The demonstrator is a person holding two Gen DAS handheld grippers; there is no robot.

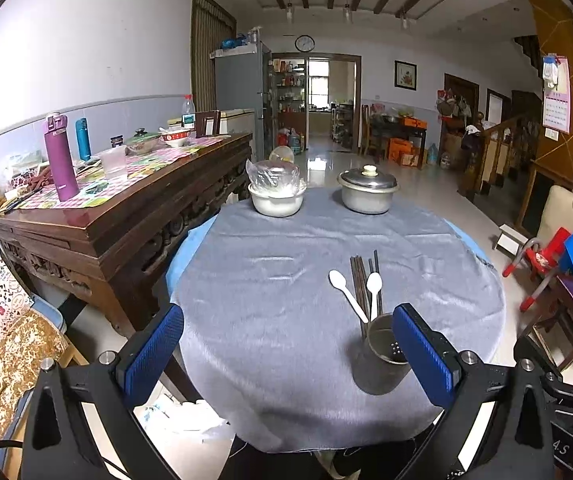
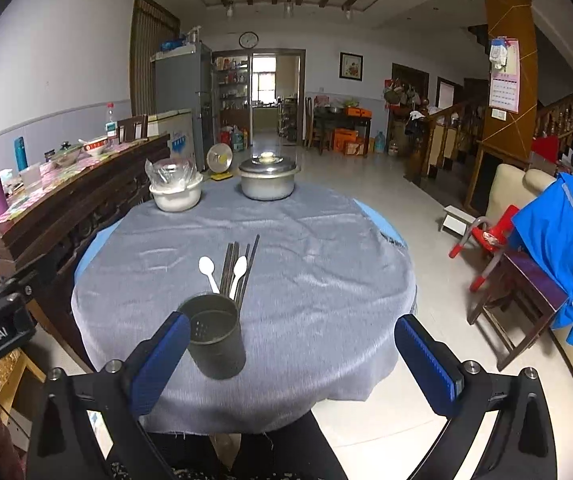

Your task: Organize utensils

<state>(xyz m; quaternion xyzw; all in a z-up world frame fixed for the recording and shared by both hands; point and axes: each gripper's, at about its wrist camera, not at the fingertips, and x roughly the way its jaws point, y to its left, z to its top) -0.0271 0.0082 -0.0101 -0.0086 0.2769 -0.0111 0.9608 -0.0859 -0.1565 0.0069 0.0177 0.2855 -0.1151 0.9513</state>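
A dark metal utensil cup (image 1: 382,356) (image 2: 215,336) stands upright near the front edge of a round table under a grey cloth (image 1: 286,280) (image 2: 306,280). Just behind it lie two white plastic spoons (image 1: 346,292) (image 2: 208,270) and a bundle of dark chopsticks (image 1: 362,280) (image 2: 238,268), flat on the cloth. My left gripper (image 1: 286,356) hangs open over the front of the table, its right finger just in front of the cup. My right gripper (image 2: 294,360) is open too, with the cup beside its left finger. Neither holds anything.
At the far edge of the table stand a white bowl covered in plastic (image 1: 276,196) (image 2: 176,192) and a lidded metal pot (image 1: 368,190) (image 2: 268,180). A cluttered wooden sideboard (image 1: 118,216) (image 2: 46,216) is to the left. Chairs with a blue jacket (image 2: 558,248) are on the right.
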